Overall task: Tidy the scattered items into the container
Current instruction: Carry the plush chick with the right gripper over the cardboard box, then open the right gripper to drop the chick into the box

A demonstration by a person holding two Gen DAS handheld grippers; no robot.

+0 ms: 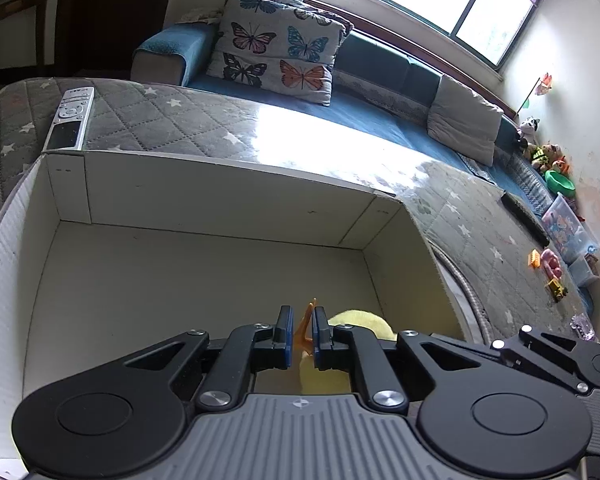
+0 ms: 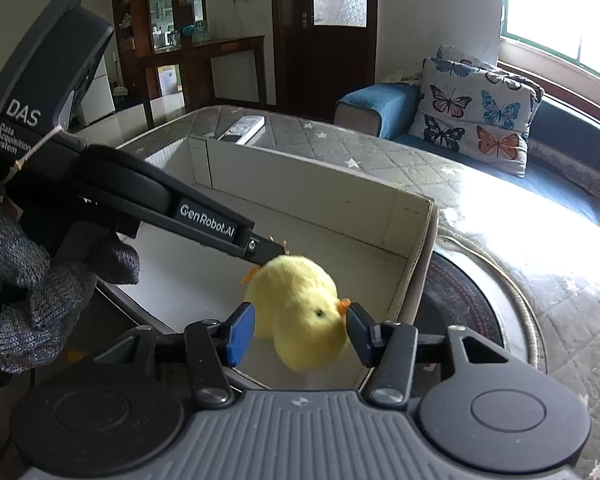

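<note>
Now the left gripper [image 1: 302, 330] pinches the plush chick [image 2: 296, 312] by an orange foot above the white box [image 2: 414, 264]; right gripper [image 2: 298, 332], spread, flanks it. Release low inside.

A gray quilted cover [image 1: 172, 120] with white stars spreads over the desk. On it sits an open white cardboard box [image 1: 220, 184]. A white remote [image 1: 70, 118] lies just behind the box's far left corner. To the right lie a black remote [image 1: 524, 218], small toys [image 1: 550, 268] and a round woven mat [image 2: 480, 300] beside the box.
</note>
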